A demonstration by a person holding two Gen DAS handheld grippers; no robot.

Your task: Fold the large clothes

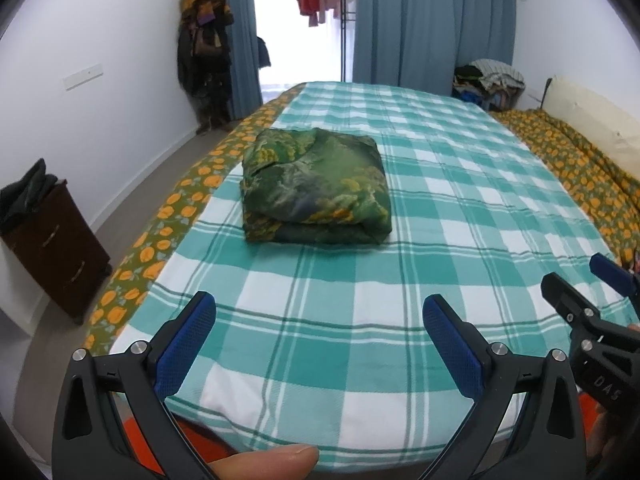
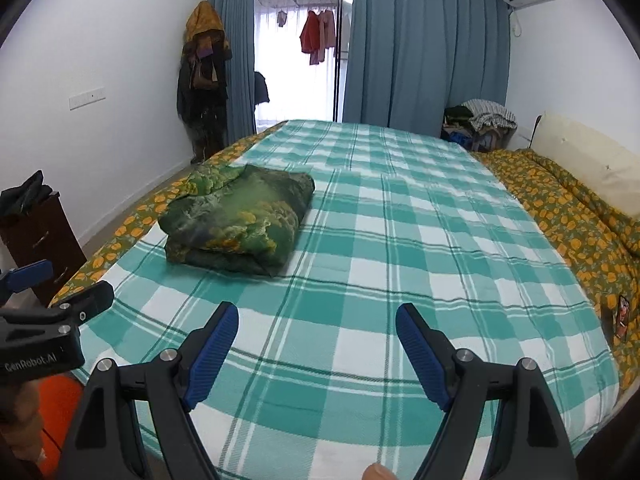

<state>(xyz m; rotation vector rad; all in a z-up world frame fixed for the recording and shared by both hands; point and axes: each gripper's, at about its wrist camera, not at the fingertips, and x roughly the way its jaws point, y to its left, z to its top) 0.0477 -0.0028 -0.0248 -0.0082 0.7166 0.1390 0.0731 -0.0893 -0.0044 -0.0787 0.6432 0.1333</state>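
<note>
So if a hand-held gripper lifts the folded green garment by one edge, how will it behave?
The folded green garment looks soft and thin, so it would probably sag and unfold. Its sheen suggests slippery cloth. Pushed across the checked blanket, the layers may shift rather than slide together.

Bare blanket (image 2: 360,248) except folded garment (image 2: 240,220) far-left.
</note>
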